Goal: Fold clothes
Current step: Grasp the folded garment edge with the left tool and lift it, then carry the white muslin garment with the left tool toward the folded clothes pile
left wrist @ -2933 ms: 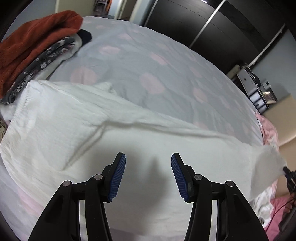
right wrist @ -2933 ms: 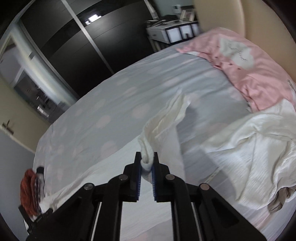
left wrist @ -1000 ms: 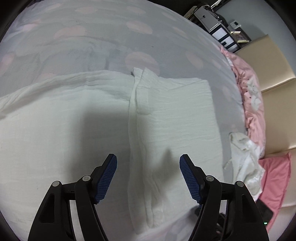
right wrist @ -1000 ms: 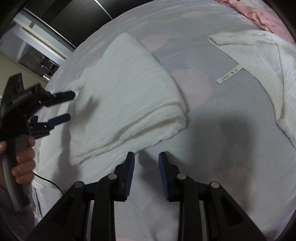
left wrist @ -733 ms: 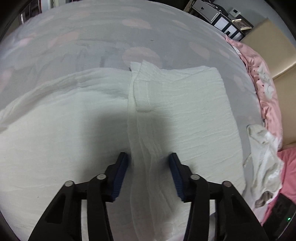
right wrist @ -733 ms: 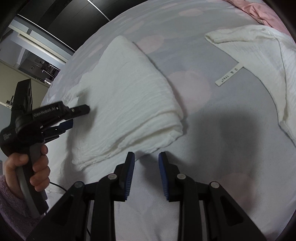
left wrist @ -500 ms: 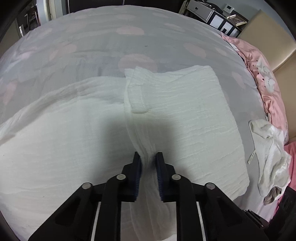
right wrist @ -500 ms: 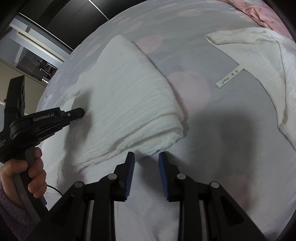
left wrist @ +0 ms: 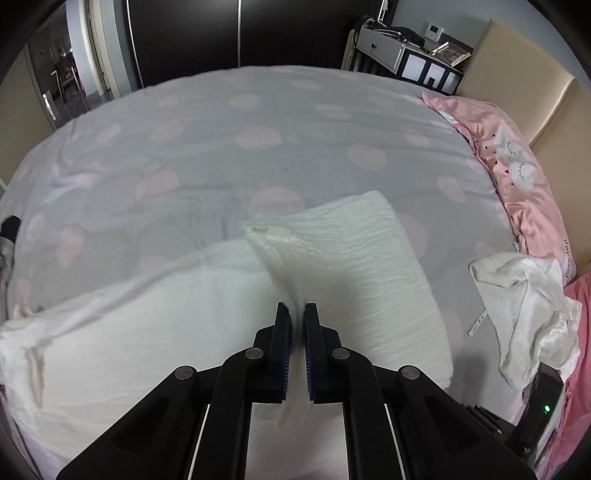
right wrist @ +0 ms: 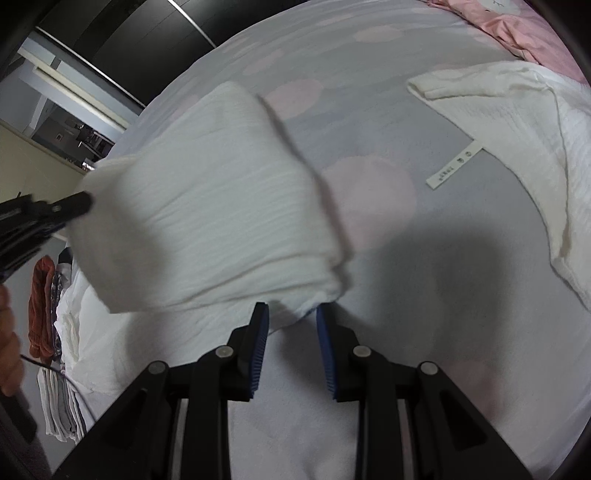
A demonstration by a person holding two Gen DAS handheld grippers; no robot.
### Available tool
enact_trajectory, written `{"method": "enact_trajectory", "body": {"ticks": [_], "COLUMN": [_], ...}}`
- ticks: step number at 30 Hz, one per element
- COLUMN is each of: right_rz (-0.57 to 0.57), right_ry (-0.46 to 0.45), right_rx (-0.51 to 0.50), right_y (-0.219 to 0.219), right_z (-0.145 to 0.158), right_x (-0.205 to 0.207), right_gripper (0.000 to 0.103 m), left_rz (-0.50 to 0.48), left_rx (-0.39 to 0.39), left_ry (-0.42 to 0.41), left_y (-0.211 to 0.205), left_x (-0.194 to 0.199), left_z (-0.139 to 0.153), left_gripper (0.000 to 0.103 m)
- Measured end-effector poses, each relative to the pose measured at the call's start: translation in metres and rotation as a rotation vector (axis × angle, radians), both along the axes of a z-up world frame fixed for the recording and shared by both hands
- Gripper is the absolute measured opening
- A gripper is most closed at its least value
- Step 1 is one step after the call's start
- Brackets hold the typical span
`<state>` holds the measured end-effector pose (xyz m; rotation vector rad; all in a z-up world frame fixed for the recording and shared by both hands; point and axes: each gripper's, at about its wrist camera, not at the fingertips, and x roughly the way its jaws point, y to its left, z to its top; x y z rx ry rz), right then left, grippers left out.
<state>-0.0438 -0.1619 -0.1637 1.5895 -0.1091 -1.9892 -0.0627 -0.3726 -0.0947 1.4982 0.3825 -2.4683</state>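
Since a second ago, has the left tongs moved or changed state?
Yes. The left tongs were open over the white crinkled cloth and have shut on its folded edge, lifting it off the grey bedsheet with pink dots.

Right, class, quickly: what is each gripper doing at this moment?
Left gripper: shut on the edge of the folded white cloth.
Right gripper: open, with a corner of that cloth between its fingers.

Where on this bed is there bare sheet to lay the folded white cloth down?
Bare grey spotted bedsheet stretches beyond the folded white muslin cloth toward the black wardrobe. A narrower strip lies between it and the crumpled white garment. The pink duvet crowds the right side; spread white fabric fills the near left.
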Motion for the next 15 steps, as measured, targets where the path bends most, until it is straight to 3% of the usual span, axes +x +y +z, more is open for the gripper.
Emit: {"method": "enact_trajectory", "body": {"ticks": [8,11,15], "right_rz": [0.013,0.039,0.026], "right_ry": [0.012,0.045,0.050], "right_rx": [-0.008,0.028,-0.035], "right_y": [0.009,0.005,0.005], "right_z": [0.002,0.004,0.009], "right_x": [0.003,0.008,0.008], "right_gripper": [0.026,0.026,0.026], "left_rz": [0.042,0.076,0.144], "left_rx": [-0.047,-0.113,-0.144], "left_ry": [-0.019,-0.031,-0.040], "left_y": [-0.047,-0.070,-0.112], "left_x": [0.031,0.056,0.091], "left_z": [0.065,0.085,0.102], "left_gripper": [0.007,0.007,0.007]}}
